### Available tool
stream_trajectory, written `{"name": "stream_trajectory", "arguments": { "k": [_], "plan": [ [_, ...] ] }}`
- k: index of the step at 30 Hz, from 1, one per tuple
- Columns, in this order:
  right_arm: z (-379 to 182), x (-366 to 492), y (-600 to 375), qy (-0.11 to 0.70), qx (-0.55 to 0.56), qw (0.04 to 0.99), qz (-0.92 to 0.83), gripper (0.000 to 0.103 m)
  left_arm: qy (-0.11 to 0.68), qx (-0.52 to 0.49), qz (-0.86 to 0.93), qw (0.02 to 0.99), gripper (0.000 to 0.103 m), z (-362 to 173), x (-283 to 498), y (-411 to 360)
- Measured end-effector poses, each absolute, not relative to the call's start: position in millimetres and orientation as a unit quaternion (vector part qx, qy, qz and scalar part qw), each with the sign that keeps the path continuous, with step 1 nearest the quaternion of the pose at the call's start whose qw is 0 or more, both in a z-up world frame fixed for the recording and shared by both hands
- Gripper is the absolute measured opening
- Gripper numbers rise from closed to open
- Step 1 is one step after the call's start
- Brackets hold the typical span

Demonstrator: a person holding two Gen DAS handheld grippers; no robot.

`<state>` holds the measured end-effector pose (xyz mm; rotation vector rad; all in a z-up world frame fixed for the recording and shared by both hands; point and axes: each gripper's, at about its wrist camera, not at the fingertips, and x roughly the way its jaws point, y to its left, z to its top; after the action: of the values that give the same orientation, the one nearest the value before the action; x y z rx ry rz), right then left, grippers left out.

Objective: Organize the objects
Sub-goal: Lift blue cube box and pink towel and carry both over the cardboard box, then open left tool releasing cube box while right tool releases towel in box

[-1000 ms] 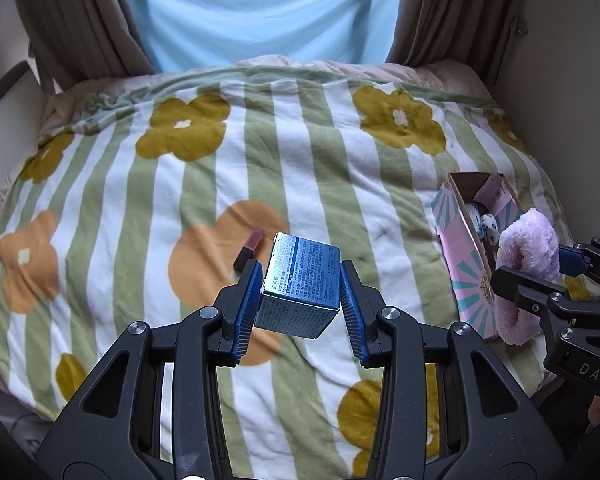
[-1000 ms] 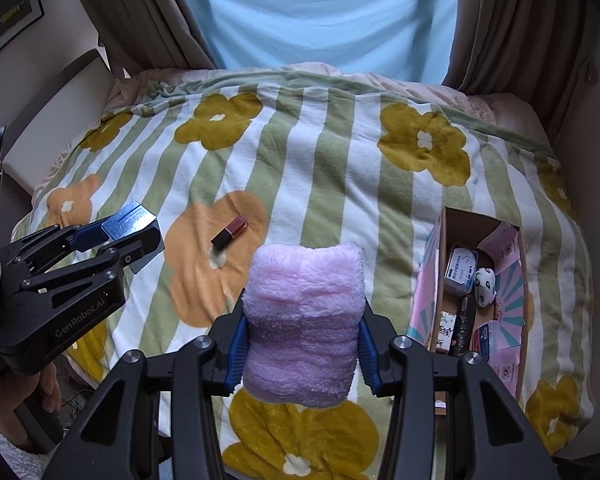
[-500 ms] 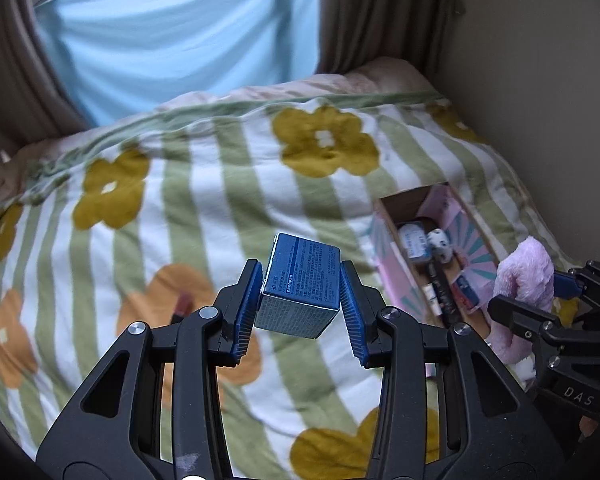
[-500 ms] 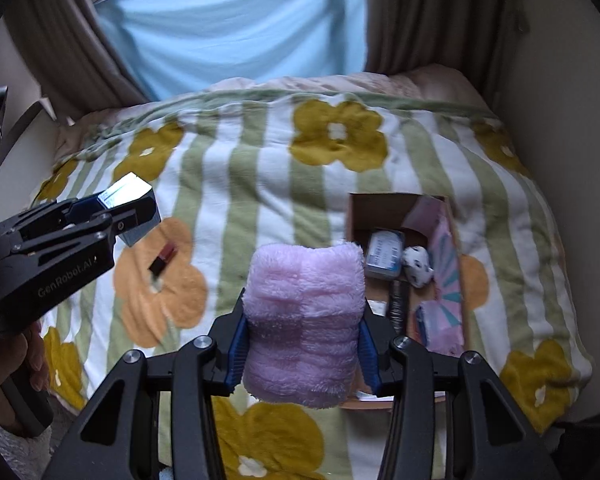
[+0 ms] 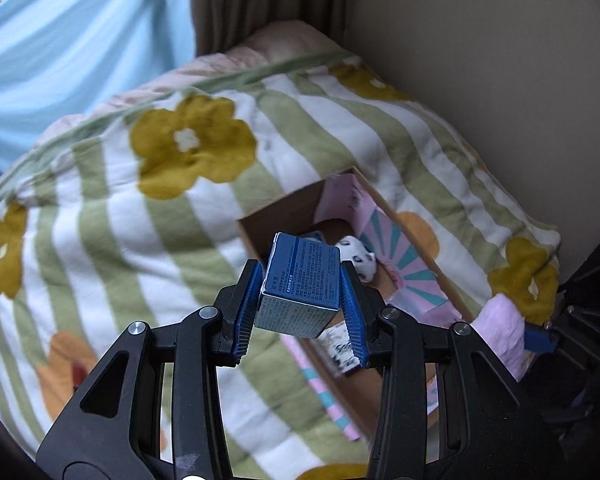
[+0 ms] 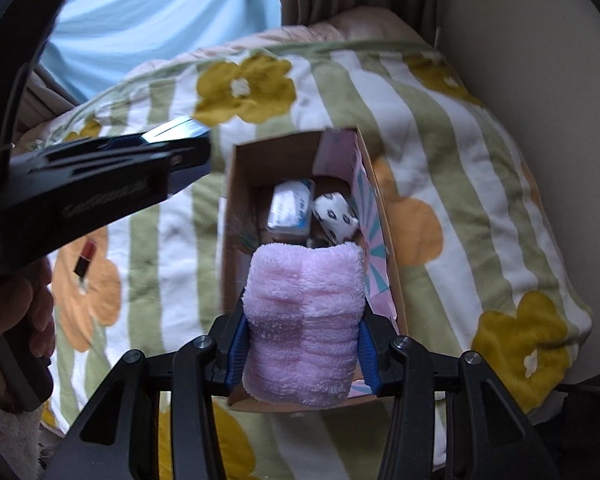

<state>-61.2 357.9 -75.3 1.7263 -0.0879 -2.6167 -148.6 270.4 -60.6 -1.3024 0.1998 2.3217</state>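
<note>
Blue box [image 5: 300, 292] with tiny print on it sits dead centre in the lower half of the left wrist view, clamped between the blue pads of the left gripper [image 5: 302, 308], slightly tilted and held in the air over the near end of the cardboard box [image 5: 284, 204]. Over in the right wrist view, the right gripper [image 6: 302, 344] is squeezed onto a fluffy pink towel roll [image 6: 302, 320], bottom centre, hanging right above the near part of that same cardboard box [image 6: 240, 184].

Inside it, toward the far end, you can see a pale blue packet [image 6: 291, 206] and, just to its right and touching it as far as I can tell, a white spotted plush thing [image 6: 336, 216]. The inner right wall is pink with teal rays.

The whole lot sits on a green-and-white striped blanket [image 6: 440, 168] with big yellow and orange flowers. A red lipstick [image 6: 85, 258] lies on an orange flower at the left of the right wrist view, well apart from the cardboard box. Light blue curtain [image 5: 72, 36] fills the upper left, beige wall [image 5: 480, 60] upper right.
</note>
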Motion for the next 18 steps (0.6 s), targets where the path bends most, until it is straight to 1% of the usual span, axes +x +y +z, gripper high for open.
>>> {"name": "stream_trajectory", "arguments": {
  "k": [11, 18],
  "plan": [
    [-156.5, -76.0, 373.5, -0.033, 0.582, 0.013, -0.812, 0.043, 0.112, -0.51, 0.799, 0.299, 0.036, -158.0, -190.7, 361.2],
    [-175.1, -73.9, 378.1, -0.039, 0.584, 0.012, -0.81, 0.043, 0.143, -0.518, 0.782, 0.315, 0.036, -184.8, -197.8, 383.9]
  ]
}}
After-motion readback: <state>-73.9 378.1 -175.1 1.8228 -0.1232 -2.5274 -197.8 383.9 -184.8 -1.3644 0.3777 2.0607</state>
